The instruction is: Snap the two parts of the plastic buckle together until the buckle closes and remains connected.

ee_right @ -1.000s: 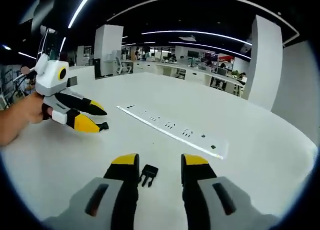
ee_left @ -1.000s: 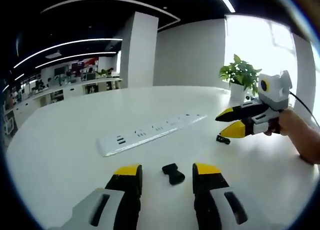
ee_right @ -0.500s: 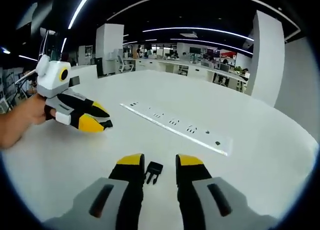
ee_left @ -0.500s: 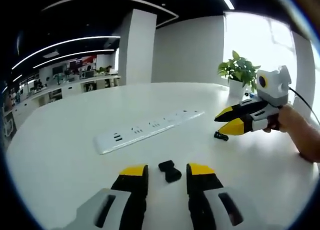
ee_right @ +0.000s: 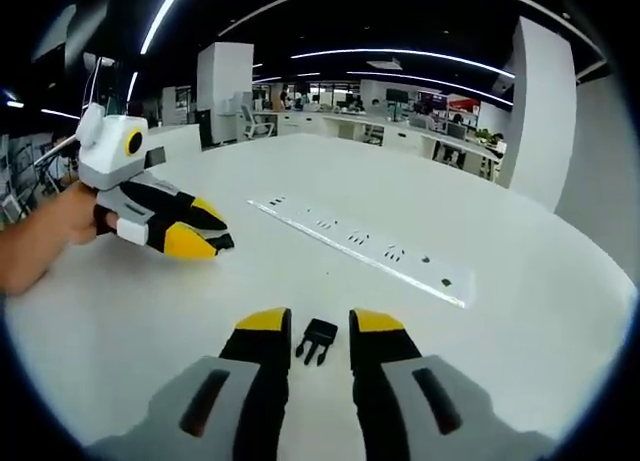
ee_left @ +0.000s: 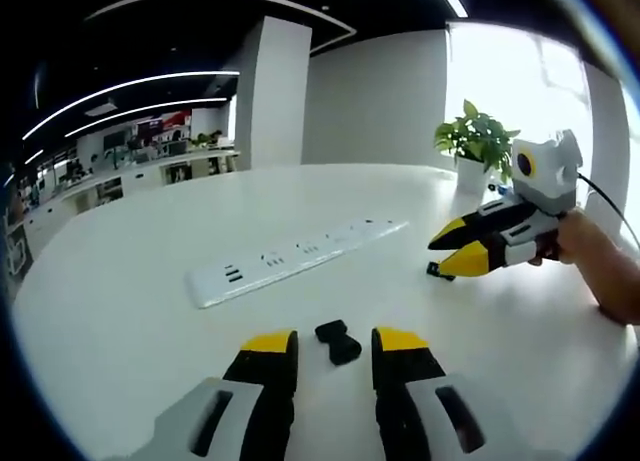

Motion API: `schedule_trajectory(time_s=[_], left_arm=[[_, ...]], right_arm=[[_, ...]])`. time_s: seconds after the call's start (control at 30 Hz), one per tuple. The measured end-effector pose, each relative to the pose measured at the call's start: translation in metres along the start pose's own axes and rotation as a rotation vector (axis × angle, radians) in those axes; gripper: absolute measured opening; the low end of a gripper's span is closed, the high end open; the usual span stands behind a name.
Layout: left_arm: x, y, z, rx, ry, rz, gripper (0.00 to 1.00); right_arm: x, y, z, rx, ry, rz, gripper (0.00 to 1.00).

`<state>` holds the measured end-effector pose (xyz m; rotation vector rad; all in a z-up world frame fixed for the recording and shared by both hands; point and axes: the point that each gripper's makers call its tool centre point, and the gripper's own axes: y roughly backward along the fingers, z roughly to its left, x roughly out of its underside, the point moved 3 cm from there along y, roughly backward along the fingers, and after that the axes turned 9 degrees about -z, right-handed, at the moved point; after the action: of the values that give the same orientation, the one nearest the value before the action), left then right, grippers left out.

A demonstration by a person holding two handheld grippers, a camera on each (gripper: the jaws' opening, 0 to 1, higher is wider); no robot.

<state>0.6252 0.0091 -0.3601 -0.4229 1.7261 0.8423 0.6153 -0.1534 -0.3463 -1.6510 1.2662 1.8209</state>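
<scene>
Both grippers stand released over the white table [ee_left: 120, 311], each with one buckle half lying between its spread jaws. Left gripper [ee_left: 333, 343] brackets the socket half [ee_left: 337, 342]; right gripper [ee_right: 319, 327] brackets the pronged half [ee_right: 318, 339]. Neither jaw pair visibly touches its part. The halves lie well apart. Both parts look light, rigid and smooth, so they may skid when pinched. Grip each across its flat body, leaving prongs and socket mouth free.

Open-plan office, rows of desks [ee_right: 400, 131], monitors, ceiling light strips [ee_right: 400, 56], white pillars [ee_left: 275, 96]
</scene>
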Motion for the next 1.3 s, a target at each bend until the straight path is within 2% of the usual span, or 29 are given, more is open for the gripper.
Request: schedule_trajectory(time_s=[0.23,0.43,0.9,1.3], left_arm=[[0.0,0.001,-0.001,0.001,0.002,-0.003,0.29],[0.0,0.001,-0.002,0.003,0.0,-0.003,0.29],[0.006,0.008,-0.007,-0.007,0.007,0.013,0.26],[0.009,0.015,-0.017,0.002,-0.006,0.014,0.22]], right_arm=[[0.002,-0.002,0.007,-0.041,-0.011,0.003,0.26],[0.003,-0.003,0.007,-0.044,-0.014,0.006,0.28],[0.006,-0.003,0.001,-0.007,-0.039,0.014,0.22],[0.009,-0.005,0.001,-0.012,-0.03,0.022,0.19]])
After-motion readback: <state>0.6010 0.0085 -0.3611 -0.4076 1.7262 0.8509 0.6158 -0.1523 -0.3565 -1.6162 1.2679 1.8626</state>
